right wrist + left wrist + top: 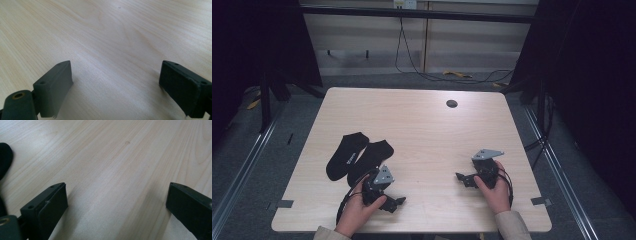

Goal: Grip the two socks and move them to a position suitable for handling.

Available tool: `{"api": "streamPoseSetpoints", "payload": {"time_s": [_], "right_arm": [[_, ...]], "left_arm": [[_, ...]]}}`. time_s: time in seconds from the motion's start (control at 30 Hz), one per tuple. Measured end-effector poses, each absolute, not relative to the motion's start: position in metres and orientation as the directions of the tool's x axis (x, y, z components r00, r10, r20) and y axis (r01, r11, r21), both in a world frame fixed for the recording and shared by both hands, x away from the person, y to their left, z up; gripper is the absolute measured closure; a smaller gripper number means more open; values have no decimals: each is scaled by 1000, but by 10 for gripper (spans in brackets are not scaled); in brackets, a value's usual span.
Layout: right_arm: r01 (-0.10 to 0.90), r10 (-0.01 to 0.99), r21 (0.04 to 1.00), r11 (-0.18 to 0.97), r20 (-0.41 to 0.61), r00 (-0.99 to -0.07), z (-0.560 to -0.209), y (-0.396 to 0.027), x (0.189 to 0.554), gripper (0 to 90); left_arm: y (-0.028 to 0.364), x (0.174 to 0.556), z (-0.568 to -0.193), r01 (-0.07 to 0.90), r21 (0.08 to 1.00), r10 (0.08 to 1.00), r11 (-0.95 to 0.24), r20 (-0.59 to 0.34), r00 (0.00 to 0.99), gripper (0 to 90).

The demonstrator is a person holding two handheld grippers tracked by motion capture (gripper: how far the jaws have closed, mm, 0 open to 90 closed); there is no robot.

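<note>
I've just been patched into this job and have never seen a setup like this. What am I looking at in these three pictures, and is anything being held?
No robot arm here: a person holds a pair of hand-held tongs in each hand. The high view looks down on a pale wooden table from the person's side. The left tongs lie near the table's front edge at the left, the right tongs at the right.

The other two pictures come from small cameras riding on the tongs, looking along their two black jaws. In both, the jaws stand wide apart with bare wood between them, so nothing is held.

On the table lie two black socks, side by side, just beyond the left tongs; the edge of one shows in the left gripper view. A small dark round hole sits near the far edge.
</note>
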State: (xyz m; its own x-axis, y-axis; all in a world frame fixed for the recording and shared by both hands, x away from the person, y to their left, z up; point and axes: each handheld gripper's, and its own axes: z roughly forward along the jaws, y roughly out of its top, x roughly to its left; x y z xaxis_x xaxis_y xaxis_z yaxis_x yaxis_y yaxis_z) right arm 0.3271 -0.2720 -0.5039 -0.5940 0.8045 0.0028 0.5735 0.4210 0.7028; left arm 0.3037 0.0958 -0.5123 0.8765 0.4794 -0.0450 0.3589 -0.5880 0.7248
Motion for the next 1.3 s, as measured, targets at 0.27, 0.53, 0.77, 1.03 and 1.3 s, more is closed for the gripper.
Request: {"api": "streamPoseSetpoints", "payload": {"time_s": [0.27,0.53,0.77,1.03,1.3], "right_arm": [[572,804,704,421,2,-594,-504,-272,327,106],[574,809,705,417,1,-588,-504,-272,326,107],[574,812,706,414,-2,-583,-504,-272,325,107],[578,816,705,411,-1,-578,-504,-272,325,107],[580,817,704,410,0,-577,-504,-272,325,107]], "left_arm": [[96,304,-512,358,724,478,-590,-45,877,28],[98,308,-509,399,715,461,-574,-120,879,0],[116,321,-497,467,719,521,-515,-170,836,0],[161,353,-479,541,741,671,-397,-168,722,109],[194,377,-481,569,750,772,-338,-125,623,163]]}}
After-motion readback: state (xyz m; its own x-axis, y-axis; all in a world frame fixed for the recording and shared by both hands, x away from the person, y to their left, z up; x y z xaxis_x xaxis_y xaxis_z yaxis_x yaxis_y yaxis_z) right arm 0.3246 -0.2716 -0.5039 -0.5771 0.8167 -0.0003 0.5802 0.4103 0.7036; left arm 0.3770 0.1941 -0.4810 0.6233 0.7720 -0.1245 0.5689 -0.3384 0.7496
